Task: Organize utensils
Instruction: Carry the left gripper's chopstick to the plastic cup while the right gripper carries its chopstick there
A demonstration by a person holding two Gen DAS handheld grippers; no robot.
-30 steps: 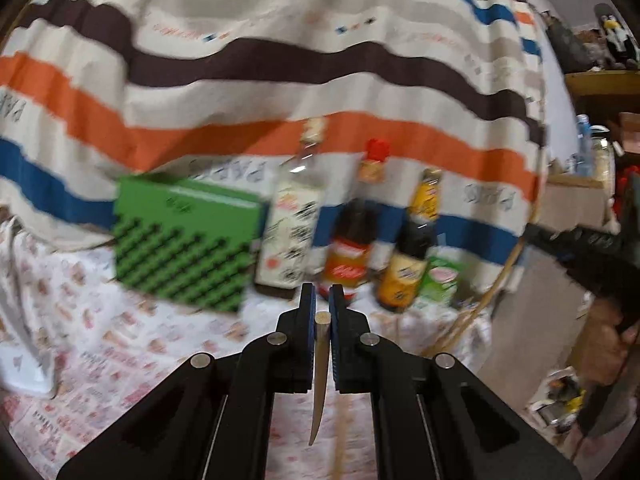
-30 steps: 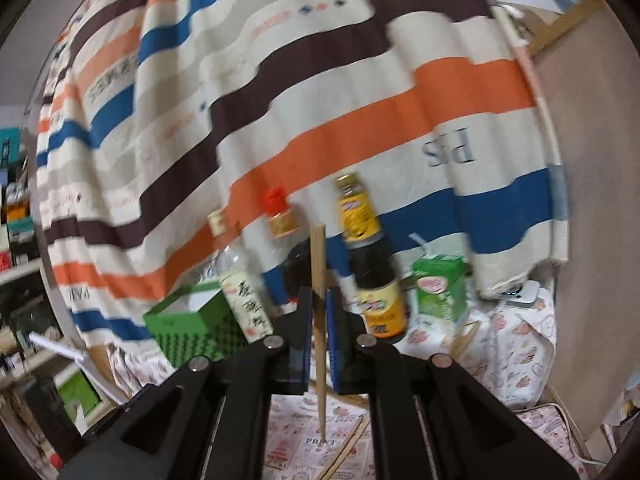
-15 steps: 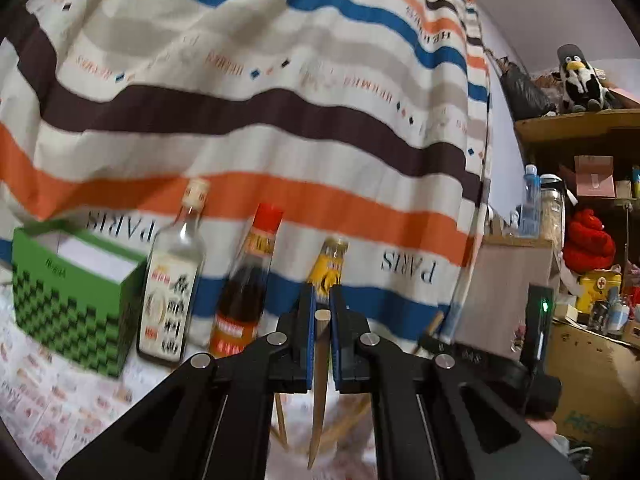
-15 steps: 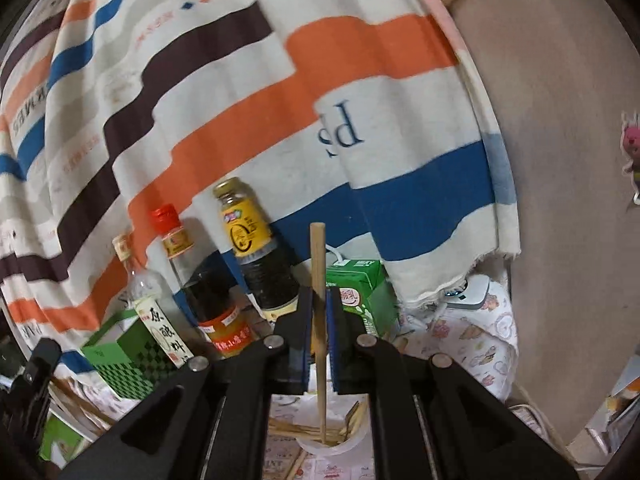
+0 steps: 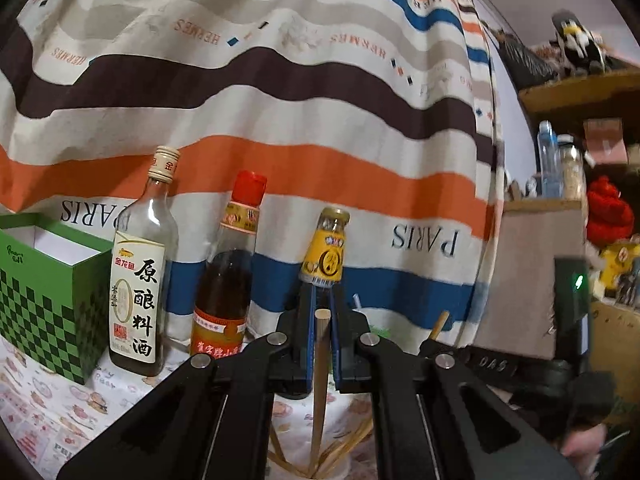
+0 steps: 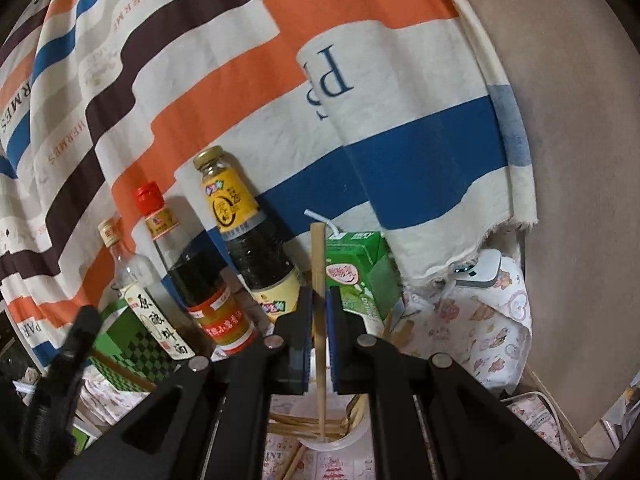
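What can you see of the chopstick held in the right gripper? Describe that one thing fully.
The chopstick is a plain, pale wooden stick with a squared top end. It stands nearly upright, clamped between the blue pads of the right gripper. Its lower end dips into a white cup that already holds other chopsticks.

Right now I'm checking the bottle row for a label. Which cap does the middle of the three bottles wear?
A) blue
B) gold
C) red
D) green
C: in the left wrist view the middle bottle has a red cap, standing between the clear bottle and the yellow-necked bottle.
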